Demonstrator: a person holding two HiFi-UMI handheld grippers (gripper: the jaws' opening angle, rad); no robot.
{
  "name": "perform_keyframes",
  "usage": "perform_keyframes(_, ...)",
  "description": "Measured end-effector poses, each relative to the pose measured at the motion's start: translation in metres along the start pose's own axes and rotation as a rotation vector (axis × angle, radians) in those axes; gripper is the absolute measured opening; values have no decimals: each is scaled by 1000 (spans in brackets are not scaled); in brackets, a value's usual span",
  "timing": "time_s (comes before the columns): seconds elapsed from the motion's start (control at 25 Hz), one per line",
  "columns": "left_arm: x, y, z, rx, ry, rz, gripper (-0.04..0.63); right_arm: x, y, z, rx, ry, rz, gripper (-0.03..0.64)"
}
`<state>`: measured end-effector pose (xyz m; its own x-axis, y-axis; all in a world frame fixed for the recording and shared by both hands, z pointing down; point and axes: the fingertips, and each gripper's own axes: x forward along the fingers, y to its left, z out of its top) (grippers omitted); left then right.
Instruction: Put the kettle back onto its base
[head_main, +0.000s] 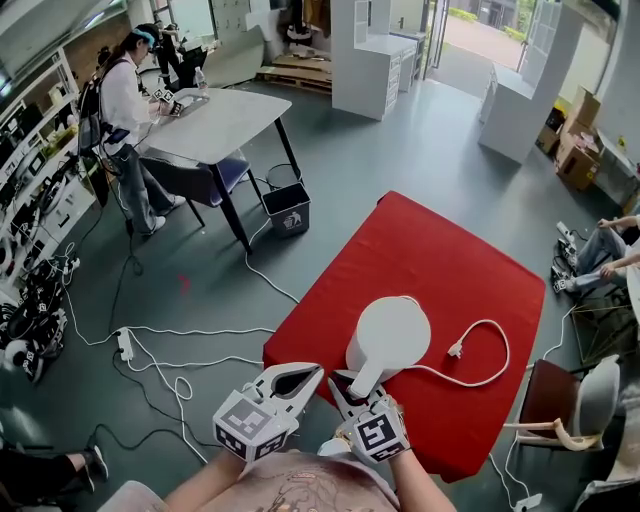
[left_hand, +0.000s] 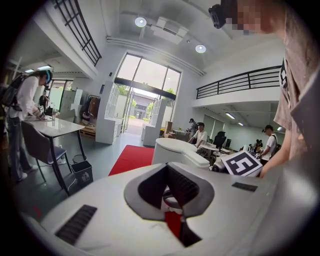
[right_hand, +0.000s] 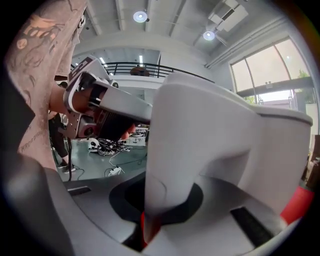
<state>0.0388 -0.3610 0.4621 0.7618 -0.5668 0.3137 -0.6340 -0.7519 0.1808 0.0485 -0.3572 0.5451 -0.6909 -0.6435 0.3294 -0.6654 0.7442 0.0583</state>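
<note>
Right gripper: jaws closed partway, clamped on the kettle handle. The handle was smooth matte white plastic, a broad flat strap shape.

Kettle sat directly ahead of the right gripper. It was a squat rounded cylinder with a flat lid, over the red cloth. The base was hidden beneath it, so I could not judge the seating.

A white cord came from under the kettle, beyond and right of the right gripper. It looped to a plug lying loose on the cloth.

Left gripper was just beside the right one, clear of the kettle. Its ribbed black pads met at the tips, holding nothing.

Marker cubes carried black-and-white square codes.
</note>
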Motion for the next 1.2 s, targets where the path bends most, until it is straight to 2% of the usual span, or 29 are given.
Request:
perform_keyframes(0.44, -11, -1, -1, 1, -13, -21, -12, 1, -4, -5, 49, 1, -42, 61)
perform_keyframes(0.56, -15, -4, -1, 4, -20, -36, -12, -1, -3, -10, 79, 10, -53, 140)
perform_keyframes(0.68, -18, -5, -3, 7, -22, -43, -12, -6, -6, -12, 92, 7, -89, 187)
perform_keyframes(1.12, -39, -18, -3, 24, -43, -82, -12, -36, -10, -27, 110, 43, -205, 187)
perform_keyframes(1.2, -45, -20, -4, 27, -46, -89, -12, -42, -9, -28, 112, 43, -226, 150)
